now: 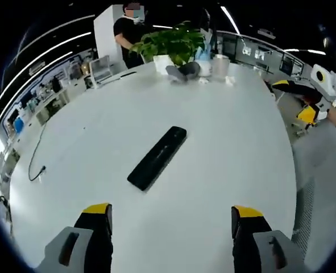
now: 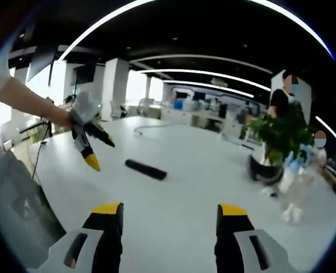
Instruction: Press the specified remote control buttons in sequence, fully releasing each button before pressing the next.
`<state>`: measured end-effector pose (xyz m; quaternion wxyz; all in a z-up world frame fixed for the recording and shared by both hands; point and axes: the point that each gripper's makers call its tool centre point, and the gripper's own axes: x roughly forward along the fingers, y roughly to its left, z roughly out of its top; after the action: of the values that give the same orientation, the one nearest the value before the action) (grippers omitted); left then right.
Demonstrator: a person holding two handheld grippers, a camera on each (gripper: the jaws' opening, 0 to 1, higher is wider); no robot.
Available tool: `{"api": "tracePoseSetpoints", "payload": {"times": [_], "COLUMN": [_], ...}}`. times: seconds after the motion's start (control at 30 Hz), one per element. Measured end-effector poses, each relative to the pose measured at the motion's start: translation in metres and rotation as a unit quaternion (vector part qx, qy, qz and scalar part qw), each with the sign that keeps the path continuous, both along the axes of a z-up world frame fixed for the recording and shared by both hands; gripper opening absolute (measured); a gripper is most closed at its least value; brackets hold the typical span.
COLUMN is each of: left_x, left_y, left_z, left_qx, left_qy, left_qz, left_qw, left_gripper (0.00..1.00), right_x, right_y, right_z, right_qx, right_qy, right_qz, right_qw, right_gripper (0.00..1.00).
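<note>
A long black remote control lies flat on the white table, ahead of my left gripper. That gripper is open above the near edge, its yellow-tipped jaws wide apart and holding nothing. The right gripper hovers off the table's right side, held by a hand. In the right gripper view the remote lies further off on the table. My right gripper is open and empty. The left gripper hangs above the table's left side, held in a hand, jaws spread.
At the table's far end stand a potted plant, bottles and cups, and a dark cloth bundle. A thin cable trails along the left edge. A person stands behind the table. A grey chair is close by.
</note>
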<state>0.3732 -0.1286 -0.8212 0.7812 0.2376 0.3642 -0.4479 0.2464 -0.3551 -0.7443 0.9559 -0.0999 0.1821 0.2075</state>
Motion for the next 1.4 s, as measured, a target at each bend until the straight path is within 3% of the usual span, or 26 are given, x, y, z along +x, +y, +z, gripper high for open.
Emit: {"api": "tracePoseSetpoints", "payload": {"times": [0.27,0.4,0.57,0.77,0.87,0.97,1.13,1.33,1.4], "left_x": [0.008,0.013,0.020,0.016,0.015,0.022,0.031,0.027,0.029], "left_y": [-0.022,-0.021,-0.022,-0.014,-0.014,-0.014,-0.029,-0.039,-0.042], "left_z": [-0.017,-0.028,-0.035,-0.046,-0.046,-0.043,-0.037,-0.048,-0.045], "left_qx": [0.018,0.046,0.057,0.097,0.095,0.095,0.072,0.099,0.091], "left_qy": [0.034,0.046,0.057,0.050,0.054,0.039,0.034,0.036,0.039], "left_qz": [-0.042,-0.056,-0.060,-0.092,-0.093,-0.101,-0.101,-0.139,-0.136], "left_qw": [0.9983,0.9963,0.9949,0.9897,0.9897,0.9895,0.9917,0.9847,0.9858], "left_gripper": [0.81,0.77,0.76,0.75,0.75,0.75,0.74,0.67,0.64], "right_x": [-0.002,-0.001,-0.001,-0.007,-0.010,-0.012,-0.013,-0.012,-0.012], "right_y": [0.005,0.002,0.002,0.004,0.005,0.006,0.007,0.007,0.006], "right_z": [-0.005,-0.006,-0.007,-0.009,-0.011,-0.012,-0.015,-0.017,-0.017], "right_qx": [-0.007,0.000,-0.001,-0.001,0.000,-0.001,-0.002,-0.001,-0.002], "right_qy": [0.012,0.015,0.020,0.023,0.025,0.027,0.031,0.033,0.033], "right_qz": [0.014,0.007,0.007,0.005,0.003,0.002,0.002,0.000,-0.002], "right_qw": [0.9998,0.9999,0.9998,0.9997,0.9997,0.9996,0.9995,0.9995,0.9994], "right_gripper": [0.60,0.60,0.58,0.57,0.57,0.56,0.55,0.54,0.53]}}
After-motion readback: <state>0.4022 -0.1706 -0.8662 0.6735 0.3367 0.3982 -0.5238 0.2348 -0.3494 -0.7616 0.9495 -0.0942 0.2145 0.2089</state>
